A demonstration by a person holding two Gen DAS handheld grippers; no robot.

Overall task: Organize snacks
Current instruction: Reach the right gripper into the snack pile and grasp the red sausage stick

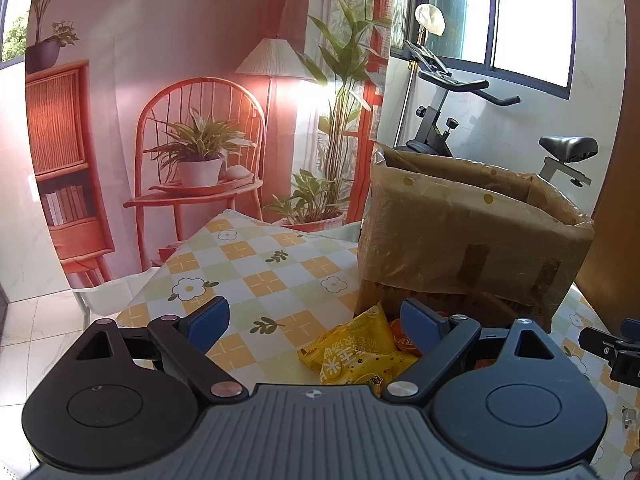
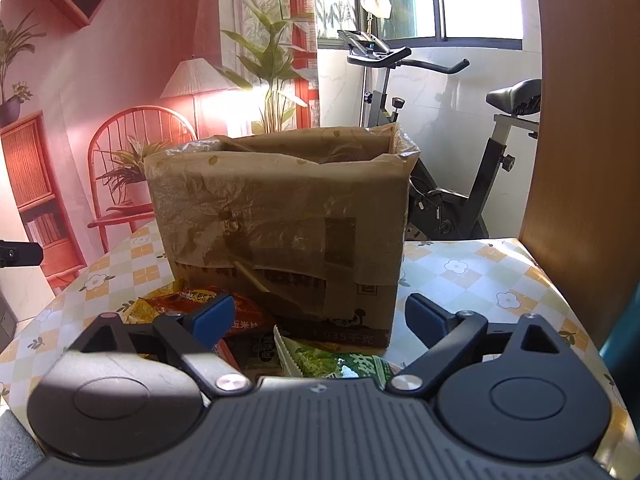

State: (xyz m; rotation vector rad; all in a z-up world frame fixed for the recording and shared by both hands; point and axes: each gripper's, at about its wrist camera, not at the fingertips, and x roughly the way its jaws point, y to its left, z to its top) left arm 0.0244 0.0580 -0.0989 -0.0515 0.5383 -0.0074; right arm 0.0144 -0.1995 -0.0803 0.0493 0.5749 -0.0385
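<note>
Snack packets lie on a checked tablecloth (image 2: pixel 480 280) before a lined cardboard box (image 2: pixel 280 220).

We read "035千克" low on the box front. The yellow packet (image 1: pixel 352 348) carries Chinese print that is too small for us to read, its long axis running toward the box; a green packet (image 2: pixel 340 364) lies crosswise. Our left gripper (image 1: pixel 316 320) and right gripper (image 2: pixel 320 316) are spread wide, gripping nothing.

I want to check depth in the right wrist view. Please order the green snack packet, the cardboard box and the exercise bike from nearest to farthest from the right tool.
1. Green snack packet: on the table just below the open right tool.
2. Cardboard box: directly ahead, behind the packet.
3. Exercise bike: beyond the table, by the window, to the right.
</note>
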